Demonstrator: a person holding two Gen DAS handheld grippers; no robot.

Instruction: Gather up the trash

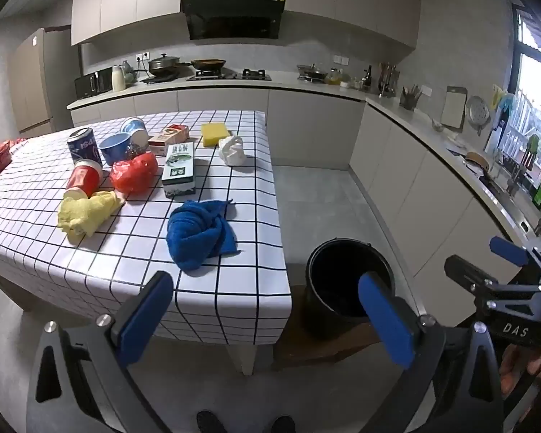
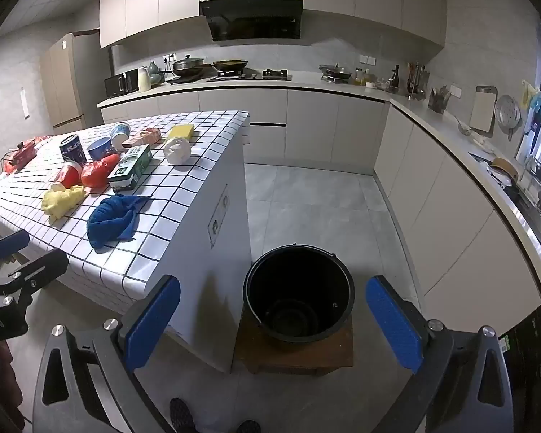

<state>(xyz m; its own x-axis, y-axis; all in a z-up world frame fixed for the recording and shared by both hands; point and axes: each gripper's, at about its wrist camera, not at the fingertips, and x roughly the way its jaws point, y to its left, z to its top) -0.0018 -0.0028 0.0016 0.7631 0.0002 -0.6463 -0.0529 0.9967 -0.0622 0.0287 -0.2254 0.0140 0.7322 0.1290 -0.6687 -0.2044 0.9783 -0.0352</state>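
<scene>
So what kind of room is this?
A home kitchen, most likely. There is a gas stove with pans on the counter, a black range hood above it, and a fridge in the corner.

Both wrist views face downward, sharing table point(image 1: 234, 288) and bucket point(image 2: 299, 292).

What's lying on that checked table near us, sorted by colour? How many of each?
Blue: 4: cloth, bowl, cola can, blue-and-white cup
Red: 3: bag, cup, carton
Yellow: 2: cloth, sponge
Green: 1: box
White: 1: crumpled wad
Total: 11, leaving out the red clutter at the far left edge.
</scene>
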